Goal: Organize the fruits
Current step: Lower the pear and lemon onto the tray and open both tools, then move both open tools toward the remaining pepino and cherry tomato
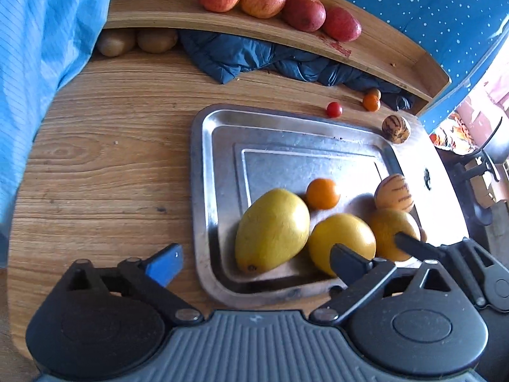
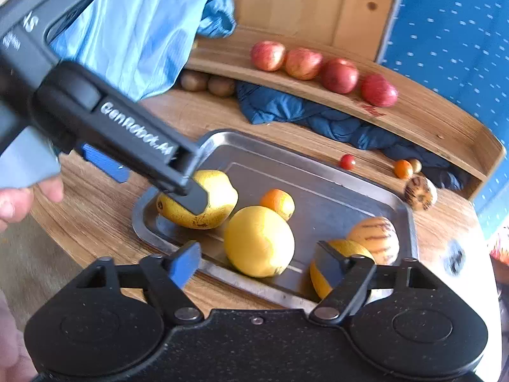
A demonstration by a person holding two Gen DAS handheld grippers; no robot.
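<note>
The left hand-held gripper [image 1: 253, 264] is spread wide apart and grasps nothing: its blue-padded finger hangs over the bare wooden bench [image 1: 105, 172] and its other finger over the near edge of the steel tray [image 1: 203, 172], with the mango [image 1: 272, 230] lying ahead between the two. The right hand-held gripper [image 2: 256, 264] is likewise released, its fingers set either side of a round yellow fruit [image 2: 259, 242] at the tray's near edge without closing on it. A second yellow fruit [image 2: 343, 248] lies at the near right corner of the tray, partly behind the right finger, and it touches a striped pepino melon [image 2: 377, 237] just beyond. A small orange [image 2: 278, 203] sits nearer the middle of the tray, just behind the round yellow fruit. Outside the tray, at its far right corner, a second striped pepino melon [image 1: 396, 129] rests on the bench. Beyond the tray's far edge lie a cherry tomato [image 1: 334, 109] and two small orange fruits [image 1: 371, 102]. A crumpled dark blue cloth [image 1: 241, 55] lies under a raised wooden shelf [image 1: 165, 16], with two kiwis [image 1: 136, 41] beside it. Four red apples [image 1: 276, 4] stand in a row on the shelf.
</note>
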